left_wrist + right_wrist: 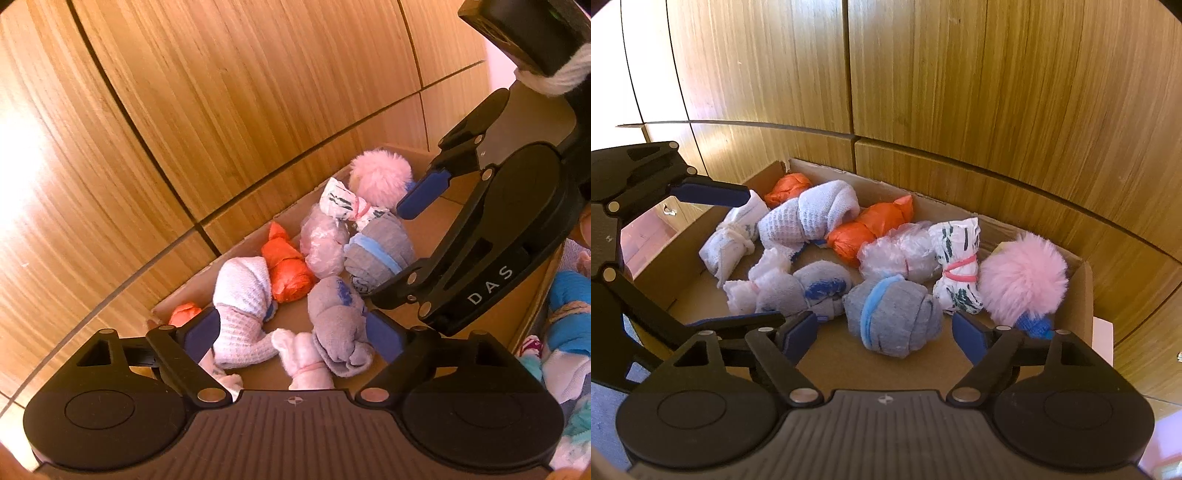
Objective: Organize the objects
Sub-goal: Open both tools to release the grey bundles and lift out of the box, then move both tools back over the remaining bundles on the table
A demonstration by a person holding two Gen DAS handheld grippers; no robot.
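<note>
Step in hand, as judged: release of rolled sock bundles into the cardboard box [1082, 295], which stands against a wood-panelled wall [997, 92].

Procedure: lift each tool straight up before moving sideways, so that no pad drags a bundle out of its row. Set the next bundle on the bare cardboard at the near side of the box, clear of the fluffy pink bundle [1023, 277] in the far right corner.

Left tool [293, 332]: jaws wide. The grey bundle with blue marks [338, 317] and a white waffle-knit bundle [240, 295] lie between the pads; neither appears gripped, though the lens distortion leaves contact at the right pad uncertain.

Right tool [884, 332]: jaws wide, holding nothing. The grey bundle with a blue band [894, 317] lies between the pads, apart from both.

More bundles, one bright blue [570, 310], wait outside the box on the right in the left wrist view.
</note>
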